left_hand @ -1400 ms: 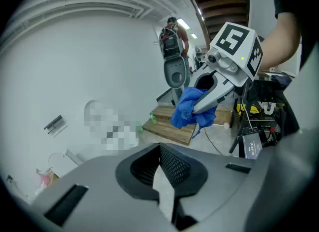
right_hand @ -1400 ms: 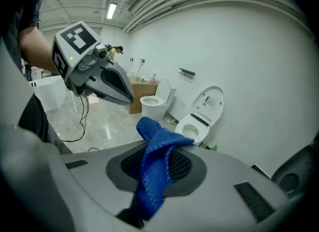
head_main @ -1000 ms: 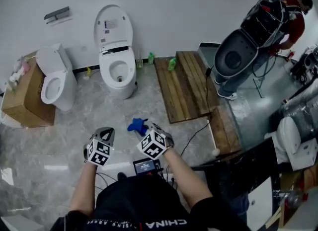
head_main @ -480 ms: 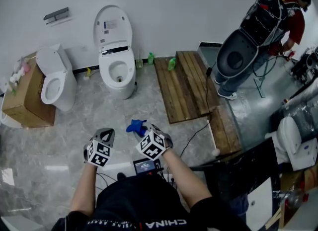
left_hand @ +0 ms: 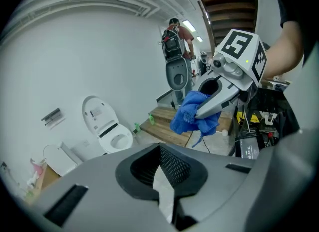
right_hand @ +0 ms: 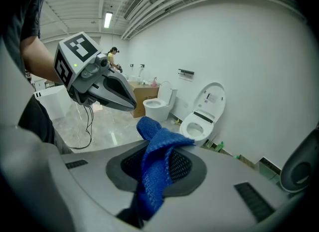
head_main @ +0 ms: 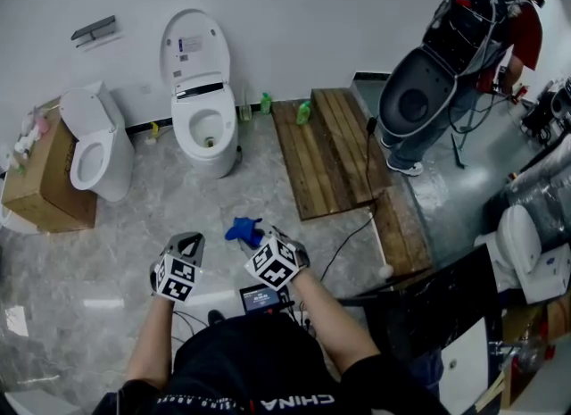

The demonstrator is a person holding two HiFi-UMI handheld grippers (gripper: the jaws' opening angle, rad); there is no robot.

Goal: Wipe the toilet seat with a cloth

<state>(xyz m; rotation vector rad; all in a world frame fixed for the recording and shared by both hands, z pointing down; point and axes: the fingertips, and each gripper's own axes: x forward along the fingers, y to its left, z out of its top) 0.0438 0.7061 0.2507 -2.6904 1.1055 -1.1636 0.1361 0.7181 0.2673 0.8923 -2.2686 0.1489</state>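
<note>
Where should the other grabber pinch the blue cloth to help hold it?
Probably the loose bunch of the blue cloth that sticks out past the tip of the right gripper. That part is free and puffy, while the rest is clamped in the jaws. The left gripper, shut and empty, would need to open and come in from its own side.

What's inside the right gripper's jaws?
A blue knitted cloth, clamped by the right gripper and bunching out ahead of it. The cloth covers the line where the jaws meet, so anything else there can't be seen.
</note>
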